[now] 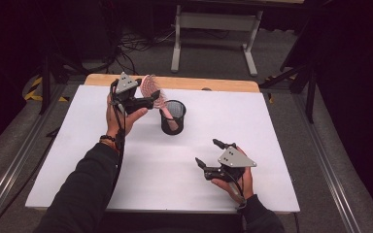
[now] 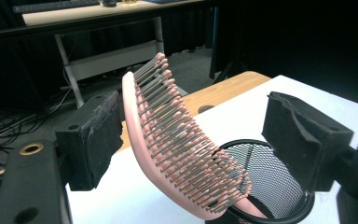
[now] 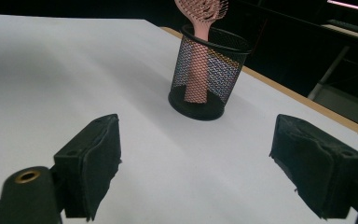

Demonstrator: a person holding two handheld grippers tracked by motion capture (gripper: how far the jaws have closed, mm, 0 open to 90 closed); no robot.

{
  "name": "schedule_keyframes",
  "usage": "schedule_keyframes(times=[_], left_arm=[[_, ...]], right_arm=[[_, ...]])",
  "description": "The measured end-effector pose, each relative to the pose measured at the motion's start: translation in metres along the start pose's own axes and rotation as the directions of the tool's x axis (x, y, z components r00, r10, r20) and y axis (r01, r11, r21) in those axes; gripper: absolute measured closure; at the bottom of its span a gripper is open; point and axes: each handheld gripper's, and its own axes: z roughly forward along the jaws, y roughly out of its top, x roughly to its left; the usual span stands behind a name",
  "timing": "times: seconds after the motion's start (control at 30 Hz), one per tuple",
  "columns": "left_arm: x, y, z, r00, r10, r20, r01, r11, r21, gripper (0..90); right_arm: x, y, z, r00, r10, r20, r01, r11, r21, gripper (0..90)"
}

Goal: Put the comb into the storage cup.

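Stood near the far middle of the white table sheet (image 1: 272, 145), open sheet all round: black round wire-mesh cup (image 1: 173, 117), with pink plastic bristled hairbrush (image 2: 177, 144) leaning handle-down inside. Spread wide around the brush head, not pressing: left gripper (image 1: 150, 101). Rested low near the front edge, likewise agape, empty: right gripper (image 1: 208, 153).

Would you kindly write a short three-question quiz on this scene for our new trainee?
1. True or false: the brush lies flat on the table.
2. Which part of the brush is inside the mesh cup: A) bristles, B) handle?
3. Fill in: the right gripper has its jaws ____.

Key: 1. False; it stands tilted in the cup. 2. B. 3. Open, holding nothing.
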Motion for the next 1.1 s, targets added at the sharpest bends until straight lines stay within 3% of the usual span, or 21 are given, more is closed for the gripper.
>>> schedule_keyframes(times=[0.53, 0.63, 0.87, 1.1], left_arm=[[-0.001, 0.000, -0.007, 0.9990, 0.040, 0.022, -0.040, 0.9992, 0.003, 19.2], [-0.002, 0.001, -0.010, 0.9970, 0.073, 0.025, -0.073, 0.9973, 0.010, 19.3], [-0.001, -0.001, -0.014, 0.9963, 0.076, 0.040, -0.076, 0.9970, 0.011, 18.1], [-0.003, -0.003, -0.017, 0.9925, 0.113, 0.047, -0.114, 0.9932, 0.024, 16.6]], right_arm=[[0.000, 0.000, 0.000, 1.0000, -0.001, 0.001, 0.001, 1.000, 0.001, 16.7], [0.001, 0.000, 0.001, 1.0000, -0.004, 0.000, 0.004, 1.000, 0.003, 17.0], [0.001, 0.000, 0.001, 1.0000, -0.005, 0.001, 0.005, 1.000, 0.005, 16.8], [0.001, 0.000, 0.001, 1.0000, -0.009, 0.002, 0.009, 1.000, 0.005, 16.6]])
